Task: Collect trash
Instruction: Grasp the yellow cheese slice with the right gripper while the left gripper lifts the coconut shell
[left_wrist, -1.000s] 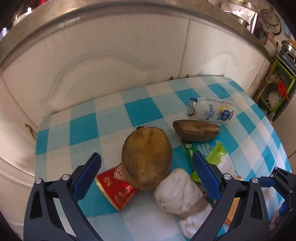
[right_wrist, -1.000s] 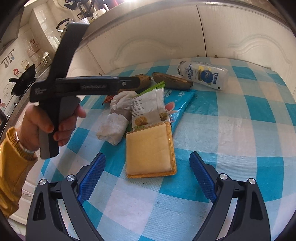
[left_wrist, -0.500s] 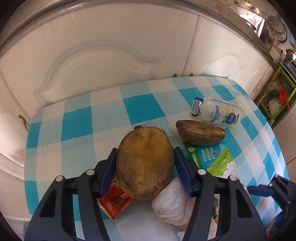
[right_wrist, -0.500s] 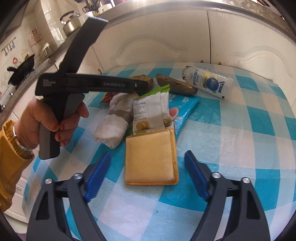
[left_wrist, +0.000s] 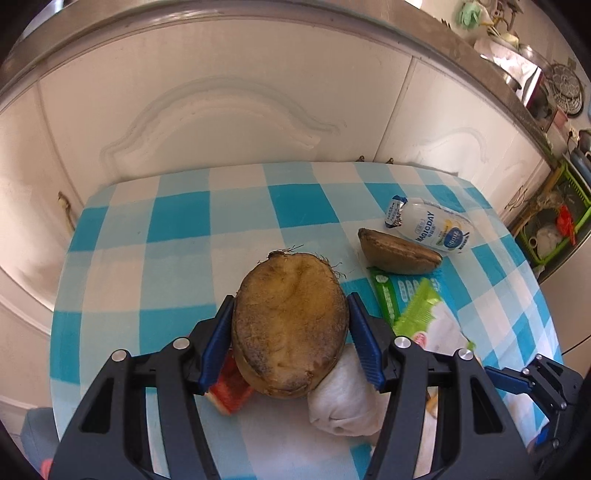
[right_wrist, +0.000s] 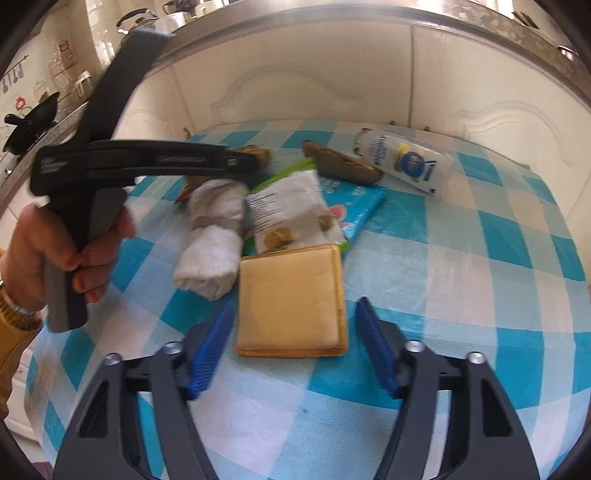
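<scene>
Two grippers over checked cloth (left_wrist: 236, 206): left gripper (left_wrist: 291, 341) clamped on coconut husk half (left_wrist: 290, 325), mid-cloth; right gripper (right_wrist: 291, 347) closing round yellow box (right_wrist: 290, 299), pads not touching.

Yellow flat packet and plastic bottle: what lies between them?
In the right wrist view, a white-green snack bag and a blue wrapper lie between the yellow flat packet and the plastic bottle.

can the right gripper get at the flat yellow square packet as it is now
Probably yes: the right gripper has its jaws closing with the yellow packet lying flat between the pads, top bare, nothing blocking.
</scene>
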